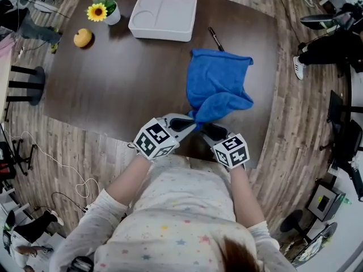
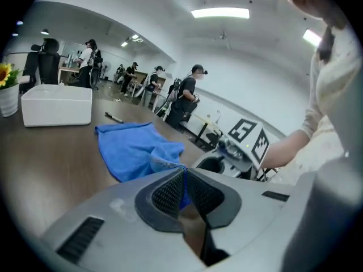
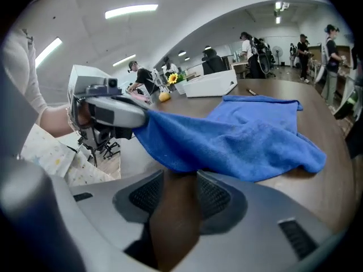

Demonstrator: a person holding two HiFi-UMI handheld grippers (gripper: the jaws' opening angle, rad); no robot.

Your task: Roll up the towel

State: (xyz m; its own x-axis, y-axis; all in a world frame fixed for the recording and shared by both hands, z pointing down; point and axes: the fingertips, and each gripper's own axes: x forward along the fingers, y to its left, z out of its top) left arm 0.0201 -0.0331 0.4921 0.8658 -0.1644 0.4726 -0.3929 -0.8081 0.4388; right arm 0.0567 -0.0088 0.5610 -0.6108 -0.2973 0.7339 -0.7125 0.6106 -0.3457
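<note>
The towel (image 1: 218,84) is soft blue cloth with a fine matt nap. The counter (image 1: 125,78) is dark wood, smooth and faintly glossy. The tray (image 1: 161,35) is smooth white plastic. The left gripper (image 2: 184,173) has matt grey plastic fingers (image 2: 169,191) faced with black ribbed pads.

This is an open-plan office or lab hall. Strip lights (image 2: 220,13) cross a white ceiling, and people (image 2: 184,98) stand among desks beyond the brown table (image 1: 113,89). In the head view, loose cables (image 1: 85,181) lie on the plank floor (image 1: 68,146) at eight o'clock; in the left gripper view, a black office chair (image 2: 48,61) stands at nine o'clock.
</note>
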